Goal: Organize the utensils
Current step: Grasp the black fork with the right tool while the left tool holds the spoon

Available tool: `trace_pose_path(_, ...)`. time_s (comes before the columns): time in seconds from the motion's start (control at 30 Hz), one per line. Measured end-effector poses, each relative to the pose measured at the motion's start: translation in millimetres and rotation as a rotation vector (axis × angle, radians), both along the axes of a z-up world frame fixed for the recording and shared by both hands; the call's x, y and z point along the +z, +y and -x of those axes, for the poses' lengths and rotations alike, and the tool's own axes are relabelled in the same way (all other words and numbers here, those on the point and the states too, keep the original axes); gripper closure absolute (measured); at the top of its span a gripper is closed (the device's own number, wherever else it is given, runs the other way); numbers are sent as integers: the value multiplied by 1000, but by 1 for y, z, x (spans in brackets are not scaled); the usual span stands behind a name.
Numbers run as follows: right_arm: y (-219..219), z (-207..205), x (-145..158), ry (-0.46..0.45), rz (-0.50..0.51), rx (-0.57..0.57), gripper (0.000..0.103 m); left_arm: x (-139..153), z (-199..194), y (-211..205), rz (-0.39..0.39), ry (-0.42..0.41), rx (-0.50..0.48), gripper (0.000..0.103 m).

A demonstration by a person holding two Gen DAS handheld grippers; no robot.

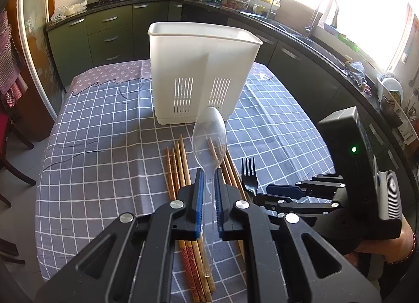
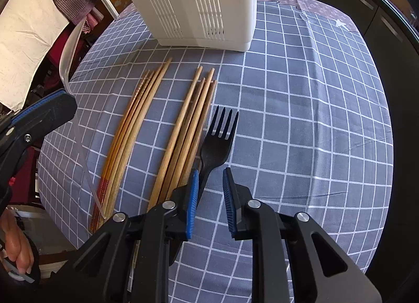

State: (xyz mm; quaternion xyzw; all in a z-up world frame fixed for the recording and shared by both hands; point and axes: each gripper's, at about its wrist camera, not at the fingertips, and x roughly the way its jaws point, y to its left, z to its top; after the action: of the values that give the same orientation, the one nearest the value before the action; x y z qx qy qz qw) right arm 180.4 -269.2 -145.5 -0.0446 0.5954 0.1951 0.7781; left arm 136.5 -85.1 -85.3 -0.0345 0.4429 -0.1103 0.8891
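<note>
Left wrist view takes in the bench (image 1: 86,130) under its grey checked cloth, with the white slotted caddy (image 1: 201,67) standing upright toward the far side; everything else is best placed from that caddy. Just in front of it lie the wooden chopsticks (image 1: 180,164) in two loose bundles, tips toward the caddy, and beside the bundle on the window side lies the black fork (image 1: 248,174), tines also toward the caddy. The left gripper (image 1: 208,193) is clamped narrow on the handle of the clear plastic spoon (image 1: 209,135), whose bowl points up at the caddy's front wall, lifted clear of the chopsticks. The right gripper (image 2: 209,185) hangs over the fork's handle with its jaws partly parted; the handle runs against the inner blue pad while the other pad stands off, so I judge no grip is made yet. For the spoon, the good move seems to be to raise it above the caddy's rim before travelling forward, then tip it handle-down into one compartment, since the thin plastic may flex or slip if it strikes the wall. For the fork, centring the handle between the pads before squeezing should keep the nearest chopstick out of the pinch.
</note>
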Motion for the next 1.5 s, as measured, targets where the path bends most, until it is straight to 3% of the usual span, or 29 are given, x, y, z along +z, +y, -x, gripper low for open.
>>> trace_pose_path(0.4, 17, -6, -12, 43, 38, -6, 86, 5, 6, -2, 4, -21, -19, 95)
trace_pose_path(0.6, 25, -7, -16, 1, 83, 5, 93, 9, 7, -2, 7, -31, -27, 96)
trace_pose_path(0.9, -3, -2, -7, -39, -77, -33, 93, 30, 5, 1, -1, -59, -37, 96)
trace_pose_path(1.03, -10, 0, 1, -55, -121, -40, 93, 18, -9, -6, -42, 11, -44, 96)
trace_pose_path(1.27, -42, 6, 19, -69, -165, -55, 93, -45, -46, -28, -107, 207, -53, 95)
trace_pose_path(1.4, -54, 10, 20, -68, -173, -66, 93, -59, -60, -33, -145, 247, -29, 94)
trace_pose_path(1.5, -59, 10, 21, -68, -182, -74, 93, -65, -68, -35, -161, 261, -7, 87)
